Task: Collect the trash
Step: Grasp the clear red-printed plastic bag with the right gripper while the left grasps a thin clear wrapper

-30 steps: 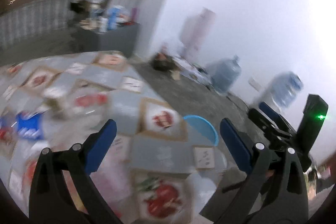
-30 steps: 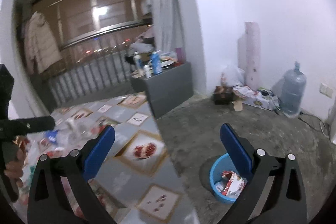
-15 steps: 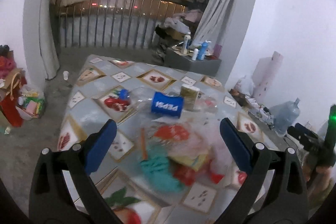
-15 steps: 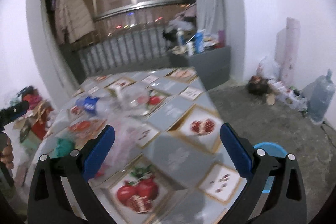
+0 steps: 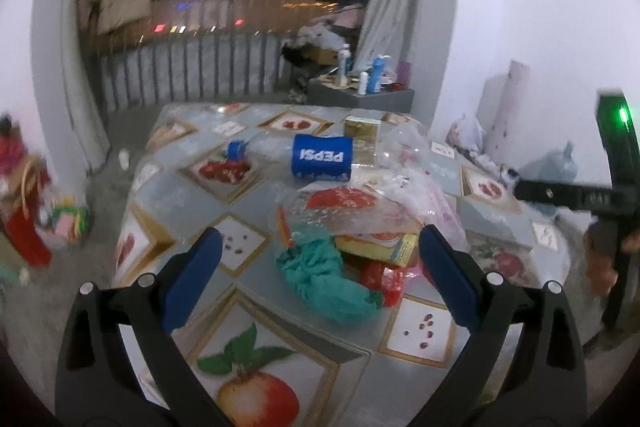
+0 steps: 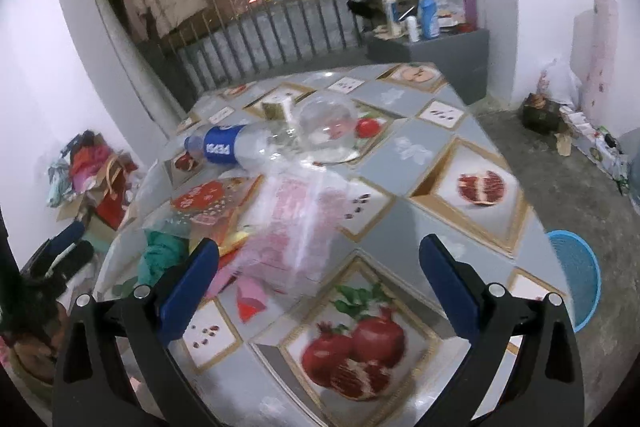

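We hold the left gripper [image 5: 318, 275] and right gripper [image 6: 318, 275] above the worktop [image 6: 420, 151], both with fingers spread wide and holding nothing. The trash heap [image 5: 360, 227] lies mid-worktop: a teal rag [image 5: 324, 279], blurred wrappers under clear plastic, and a Pepsi bottle [image 5: 320, 157] on its side behind. The blue bin [image 6: 576, 279] stands on the floor, cut off by the worktop edge; we cannot see its contents.
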`<move>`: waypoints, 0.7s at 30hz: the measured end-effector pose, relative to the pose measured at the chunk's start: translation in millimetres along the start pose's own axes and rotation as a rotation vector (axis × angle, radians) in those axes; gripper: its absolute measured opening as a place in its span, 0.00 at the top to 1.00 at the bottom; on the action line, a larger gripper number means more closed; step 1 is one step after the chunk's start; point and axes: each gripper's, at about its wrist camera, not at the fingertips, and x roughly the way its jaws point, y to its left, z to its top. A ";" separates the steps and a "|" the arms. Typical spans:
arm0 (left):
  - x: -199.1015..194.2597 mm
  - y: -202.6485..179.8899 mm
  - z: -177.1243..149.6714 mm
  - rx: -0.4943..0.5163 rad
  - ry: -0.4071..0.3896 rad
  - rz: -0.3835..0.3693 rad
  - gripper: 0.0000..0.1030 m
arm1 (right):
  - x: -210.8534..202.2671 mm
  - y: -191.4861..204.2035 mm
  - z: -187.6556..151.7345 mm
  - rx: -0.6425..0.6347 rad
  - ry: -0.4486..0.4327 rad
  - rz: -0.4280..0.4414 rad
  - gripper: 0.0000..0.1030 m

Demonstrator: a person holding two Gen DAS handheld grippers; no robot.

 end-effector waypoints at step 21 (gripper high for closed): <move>76.5 -64.4 -27.3 0.721 0.095 0.181 0.52 | 86.4 17.5 9.2 0.031 0.266 0.023 0.10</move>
